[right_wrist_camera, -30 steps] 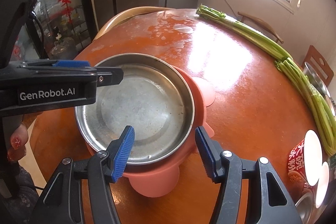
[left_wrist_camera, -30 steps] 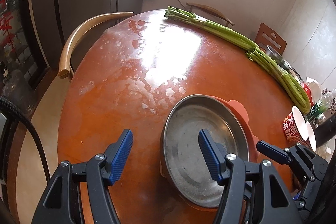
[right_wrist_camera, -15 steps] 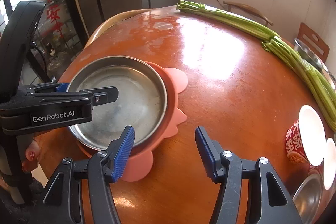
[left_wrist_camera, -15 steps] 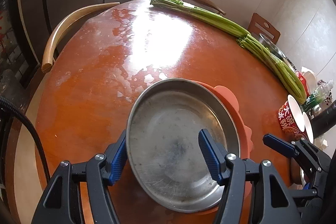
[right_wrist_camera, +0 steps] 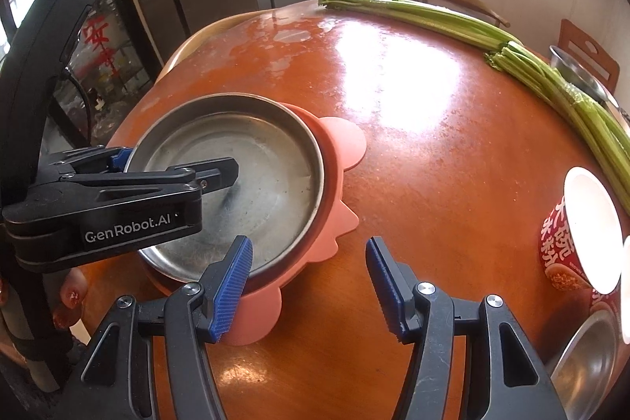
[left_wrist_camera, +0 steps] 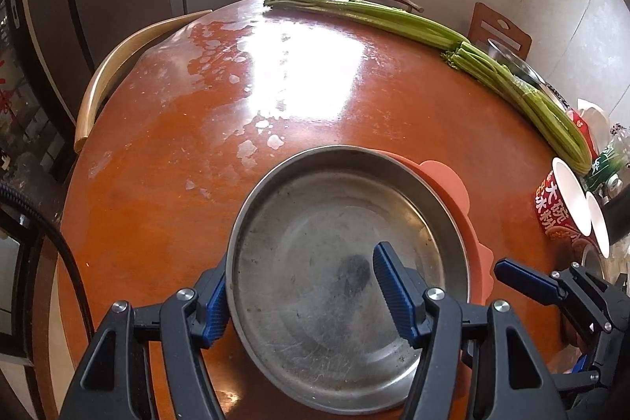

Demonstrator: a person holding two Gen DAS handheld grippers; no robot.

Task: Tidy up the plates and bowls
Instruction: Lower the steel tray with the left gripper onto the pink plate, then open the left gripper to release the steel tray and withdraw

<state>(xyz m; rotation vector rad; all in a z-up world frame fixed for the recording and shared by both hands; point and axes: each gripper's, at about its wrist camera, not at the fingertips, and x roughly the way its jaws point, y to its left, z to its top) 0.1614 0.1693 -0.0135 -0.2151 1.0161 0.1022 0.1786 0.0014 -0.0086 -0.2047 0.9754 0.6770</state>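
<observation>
We see the steel plate (left_wrist_camera: 334, 262) resting on a pink scalloped plate (right_wrist_camera: 338, 152) at the table's (left_wrist_camera: 354, 105) near edge. The left gripper (left_wrist_camera: 299, 294) straddles its rim, jaws unclenched; the right gripper (right_wrist_camera: 309, 278) hangs released, empty. Celery (left_wrist_camera: 393, 18) and 2 paper cups (right_wrist_camera: 579, 227) stand well apart.

Right gripper (right_wrist_camera: 309, 280) hangs with jaws apart over the table (right_wrist_camera: 433, 164), one pad beside the pink mat (right_wrist_camera: 338, 152). Left gripper (right_wrist_camera: 179, 166) straddles the steel plate's (right_wrist_camera: 267, 176) rim. Celery (right_wrist_camera: 512, 54) lies far side.
</observation>
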